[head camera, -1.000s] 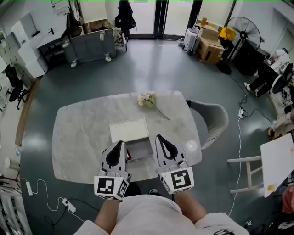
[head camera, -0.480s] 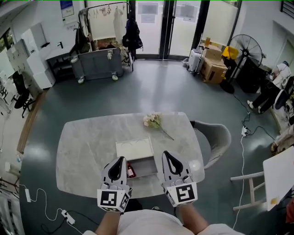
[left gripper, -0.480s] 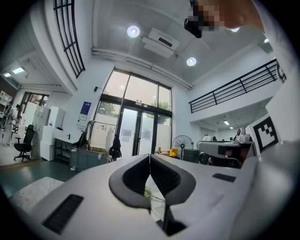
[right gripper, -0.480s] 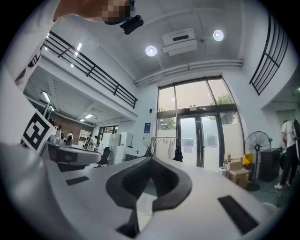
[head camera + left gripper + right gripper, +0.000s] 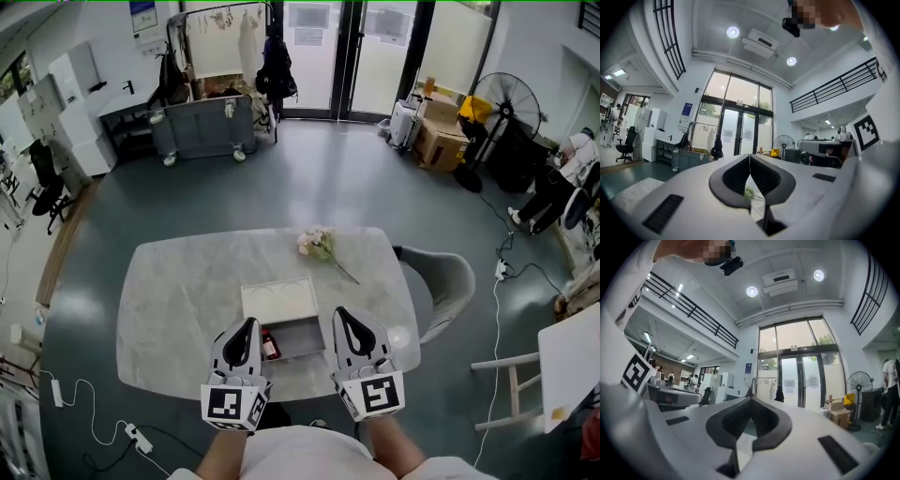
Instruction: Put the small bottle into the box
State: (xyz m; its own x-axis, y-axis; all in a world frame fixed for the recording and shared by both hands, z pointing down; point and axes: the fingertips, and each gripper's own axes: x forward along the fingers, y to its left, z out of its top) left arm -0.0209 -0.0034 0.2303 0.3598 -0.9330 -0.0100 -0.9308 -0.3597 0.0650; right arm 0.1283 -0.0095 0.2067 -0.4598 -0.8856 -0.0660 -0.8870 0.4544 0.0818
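1. Marble tabletop [image 5: 169, 300], in a glass-fronted hall.
2. Left gripper [image 5: 247, 326]: jaws closed, empty.
3. Small bottle [image 5: 269, 345]: dark red, at the left end of the open box [image 5: 305, 339]; whether inside or just beside it is unclear. Probably light, rigid and smooth, so best gripped across the body.
4. Right gripper [image 5: 341, 317]: jaws closed, empty.

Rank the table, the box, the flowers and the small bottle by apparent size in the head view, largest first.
1. table
2. box, open, counted with its lid
3. flowers
4. small bottle
All sit at table level, so nearness to the camera hardly skews the order.
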